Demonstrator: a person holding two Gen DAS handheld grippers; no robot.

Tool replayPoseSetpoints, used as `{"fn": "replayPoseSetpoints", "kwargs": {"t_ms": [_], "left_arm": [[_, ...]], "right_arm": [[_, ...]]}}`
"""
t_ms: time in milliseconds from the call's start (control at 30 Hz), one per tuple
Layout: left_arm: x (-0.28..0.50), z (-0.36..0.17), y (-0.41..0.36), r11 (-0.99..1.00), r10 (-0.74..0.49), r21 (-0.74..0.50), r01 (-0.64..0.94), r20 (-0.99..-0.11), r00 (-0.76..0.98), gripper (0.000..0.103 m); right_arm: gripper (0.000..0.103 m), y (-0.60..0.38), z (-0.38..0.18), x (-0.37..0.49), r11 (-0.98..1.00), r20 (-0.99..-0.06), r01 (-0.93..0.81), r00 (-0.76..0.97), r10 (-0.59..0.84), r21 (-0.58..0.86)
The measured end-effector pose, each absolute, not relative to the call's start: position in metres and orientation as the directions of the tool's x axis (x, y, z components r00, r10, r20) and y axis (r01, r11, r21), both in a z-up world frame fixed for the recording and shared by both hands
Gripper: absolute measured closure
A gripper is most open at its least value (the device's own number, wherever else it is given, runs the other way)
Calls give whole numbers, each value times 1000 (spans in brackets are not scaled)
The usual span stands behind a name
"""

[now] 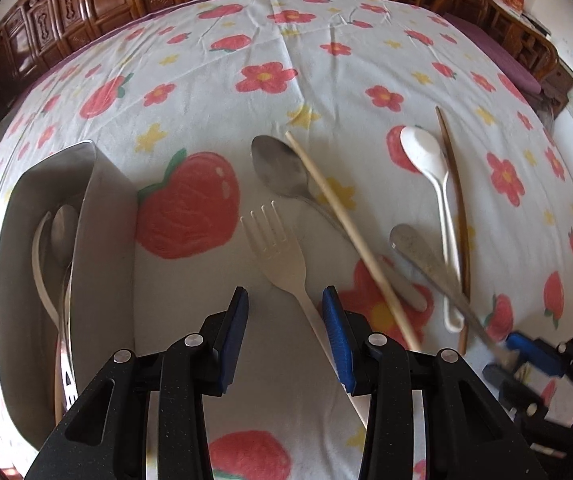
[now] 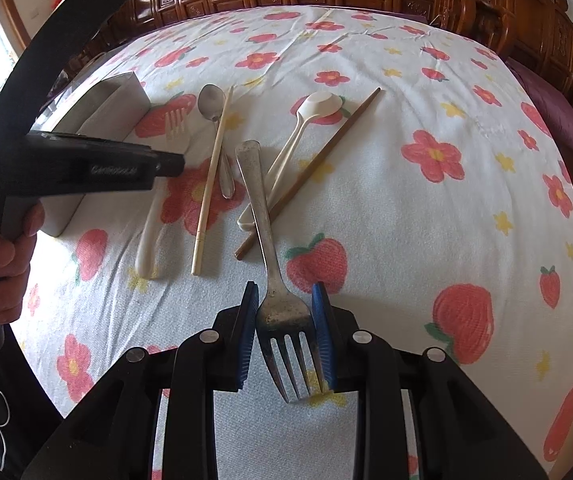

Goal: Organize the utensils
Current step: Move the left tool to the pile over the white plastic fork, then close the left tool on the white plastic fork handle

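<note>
Right gripper point(image 2: 285, 334) fingers clamp the metal fork point(image 2: 282, 320) by its head, seemingly lifted. Left gripper point(image 1: 285, 334) fingers spread wide over the plastic fork point(image 1: 282, 258).

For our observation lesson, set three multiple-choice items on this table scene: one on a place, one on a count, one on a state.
1. What lies across the handle of the metal spoon?
A the light chopstick
B the white spoon
C the grey box

2. How many chopsticks lie on the cloth?
A one
B two
C four

3. The right gripper is
A open and empty
B shut on the metal fork
C shut on a chopstick

Key:
1 A, it crosses the spoon's stem.
2 B, the light chopstick and the dark chopstick.
3 B, its pads press the fork's head.
</note>
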State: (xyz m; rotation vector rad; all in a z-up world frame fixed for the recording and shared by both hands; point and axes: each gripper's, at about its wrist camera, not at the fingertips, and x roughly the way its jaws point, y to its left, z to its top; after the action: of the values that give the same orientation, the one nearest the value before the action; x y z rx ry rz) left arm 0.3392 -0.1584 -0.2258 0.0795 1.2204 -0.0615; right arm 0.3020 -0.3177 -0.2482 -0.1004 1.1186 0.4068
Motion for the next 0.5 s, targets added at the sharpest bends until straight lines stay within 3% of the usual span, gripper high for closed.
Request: {"fn": "replayPoseSetpoints", "kwargs": {"t_ms": [133, 300, 500], "left_arm": [[334, -225, -151, 995, -11, 25, 100, -939, 344, 66], [328, -225, -151, 993, -46, -7, 114, -938, 345, 97], [318, -222, -144, 990, -95, -49, 134, -927, 364, 98]], "right_arm": [[73, -317, -248, 302, 921, -889, -370, 373, 267, 121], [73, -317, -248, 301, 923, -888, -368, 378, 262, 115], [74, -318, -244, 299, 929, -881, -351, 396, 261, 117]]}}
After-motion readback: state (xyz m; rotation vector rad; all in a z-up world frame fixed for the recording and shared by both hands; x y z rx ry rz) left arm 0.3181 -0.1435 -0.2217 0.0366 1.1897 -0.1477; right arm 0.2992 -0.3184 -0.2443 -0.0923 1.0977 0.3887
